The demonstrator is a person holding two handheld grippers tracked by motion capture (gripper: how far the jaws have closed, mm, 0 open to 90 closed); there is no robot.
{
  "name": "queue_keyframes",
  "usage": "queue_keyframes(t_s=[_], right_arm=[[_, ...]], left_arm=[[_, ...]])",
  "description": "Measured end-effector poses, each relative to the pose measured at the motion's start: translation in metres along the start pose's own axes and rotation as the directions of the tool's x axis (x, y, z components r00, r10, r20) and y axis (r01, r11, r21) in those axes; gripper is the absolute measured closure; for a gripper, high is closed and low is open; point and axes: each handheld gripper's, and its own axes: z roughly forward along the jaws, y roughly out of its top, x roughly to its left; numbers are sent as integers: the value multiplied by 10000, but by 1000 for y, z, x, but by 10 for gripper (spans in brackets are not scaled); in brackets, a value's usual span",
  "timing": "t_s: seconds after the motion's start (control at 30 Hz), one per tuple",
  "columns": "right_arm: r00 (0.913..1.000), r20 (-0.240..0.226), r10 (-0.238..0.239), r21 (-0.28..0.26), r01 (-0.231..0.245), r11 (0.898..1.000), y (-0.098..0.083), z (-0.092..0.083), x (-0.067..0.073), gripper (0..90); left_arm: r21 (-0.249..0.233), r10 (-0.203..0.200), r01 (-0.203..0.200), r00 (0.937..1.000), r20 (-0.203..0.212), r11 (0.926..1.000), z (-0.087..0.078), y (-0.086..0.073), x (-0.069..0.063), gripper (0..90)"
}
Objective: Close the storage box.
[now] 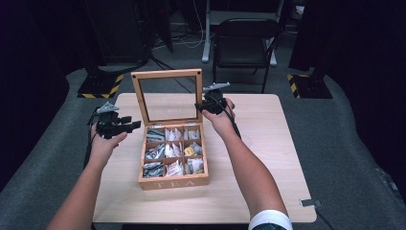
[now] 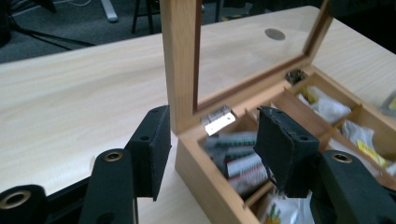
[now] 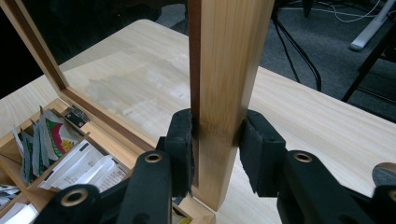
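Note:
A wooden tea box (image 1: 173, 182) marked TEA stands open at the middle of the table, with its glass-paned lid (image 1: 167, 75) upright. Tea bags (image 1: 174, 153) fill its compartments. My right gripper (image 1: 200, 106) is shut on the lid's right frame post (image 3: 224, 70), both pads pressed against the wood (image 3: 217, 135). Left of the box, my left gripper (image 1: 130, 123) is open. In the left gripper view it (image 2: 212, 149) straddles the box's back left corner (image 2: 187, 140) near a hinge (image 2: 218, 119), one pad (image 2: 152, 149) outside the box and the other (image 2: 280, 149) over a compartment.
The light wooden table (image 1: 268, 143) has bare room on both sides of the box. A black folding chair (image 1: 244, 43) stands behind the table. Stand bases with yellow-black tape (image 1: 100, 86) sit at the back left and back right (image 1: 306, 84). A small grey piece (image 1: 310, 202) lies at the front right corner.

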Motion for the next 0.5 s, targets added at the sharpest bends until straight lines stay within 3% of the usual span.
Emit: queue_keyframes(t_s=[0.17,0.27,0.3,0.47,0.5], right_arm=[[10000,5,40,-79,-40,10000,-2,-1,1,652],[10000,22,37,-110,-37,9999,-2,-2,2,651],[10000,18,-97,-126,98,9999,-2,-2,2,652],[10000,44,-38,-165,39,9999,-3,-2,3,651],[9998,62,-209,-199,210,9996,-4,-3,2,652]], left_arm=[[-190,-709,711,9974,120,9973,10,15,3,465],[-423,-597,593,9982,-73,9973,14,21,4,465],[-291,-421,413,9988,-254,9987,18,28,3,462],[-340,-378,366,9986,-367,9988,23,36,4,464],[-346,-436,421,9980,-451,9985,24,37,4,468]])
